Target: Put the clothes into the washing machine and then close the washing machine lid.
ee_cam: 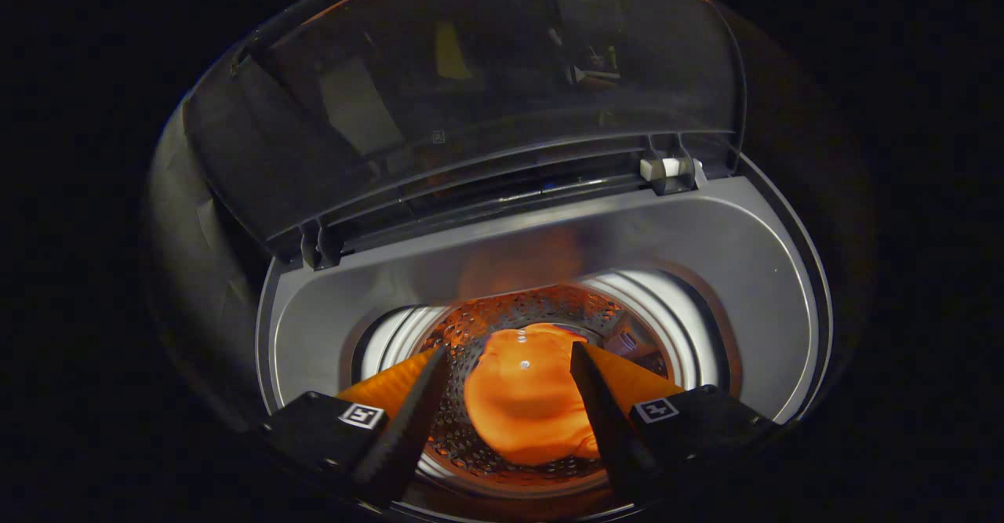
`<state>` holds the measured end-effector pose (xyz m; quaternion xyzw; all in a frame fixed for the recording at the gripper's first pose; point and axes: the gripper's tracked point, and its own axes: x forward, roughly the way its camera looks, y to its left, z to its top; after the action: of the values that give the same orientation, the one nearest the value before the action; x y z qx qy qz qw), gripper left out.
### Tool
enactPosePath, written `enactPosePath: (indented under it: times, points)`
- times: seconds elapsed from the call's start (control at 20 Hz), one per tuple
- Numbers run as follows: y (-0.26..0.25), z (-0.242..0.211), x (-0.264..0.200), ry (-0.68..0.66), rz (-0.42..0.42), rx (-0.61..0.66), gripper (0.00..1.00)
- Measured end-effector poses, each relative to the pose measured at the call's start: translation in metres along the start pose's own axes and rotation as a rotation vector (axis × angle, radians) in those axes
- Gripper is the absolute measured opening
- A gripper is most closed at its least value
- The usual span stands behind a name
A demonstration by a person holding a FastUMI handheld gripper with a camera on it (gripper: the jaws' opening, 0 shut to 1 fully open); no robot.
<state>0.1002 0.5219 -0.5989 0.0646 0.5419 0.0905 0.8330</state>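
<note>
While tinted transparent hinged lid (pixel 471 92) stands raised, orange crumpled cloth (pixel 525 401) lies inside perforated steel drum (pixel 471 335) of grey washing machine (pixel 706 256). Hand-held gripper (pixel 510 374) fingers apart, empty, above cloth. Loading looks done; lid closing remains.

one washing machine (pixel 753 272), one lid (pixel 471 92) up top, one orange garment (pixel 525 405) in the drum, gripper (pixel 508 362) with two parted fingers.

tapered fingers (pixel 408 413), square-marked mounts
</note>
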Motion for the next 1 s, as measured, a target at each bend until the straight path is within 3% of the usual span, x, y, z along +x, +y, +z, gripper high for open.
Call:
enactPosePath:
  times: [0.15, 0.55, 0.8, 1.0]
  points:
    - [-0.001, -0.004, 0.0, 0.01, -0.002, 0.005, 0.99]
    - [0.01, 0.001, -0.029, -0.041, 0.041, -0.044, 0.99]
    - [0.025, 0.027, -0.099, -0.186, 0.088, -0.095, 0.99]
    - [0.03, 0.061, -0.169, -0.331, 0.131, -0.063, 0.99]
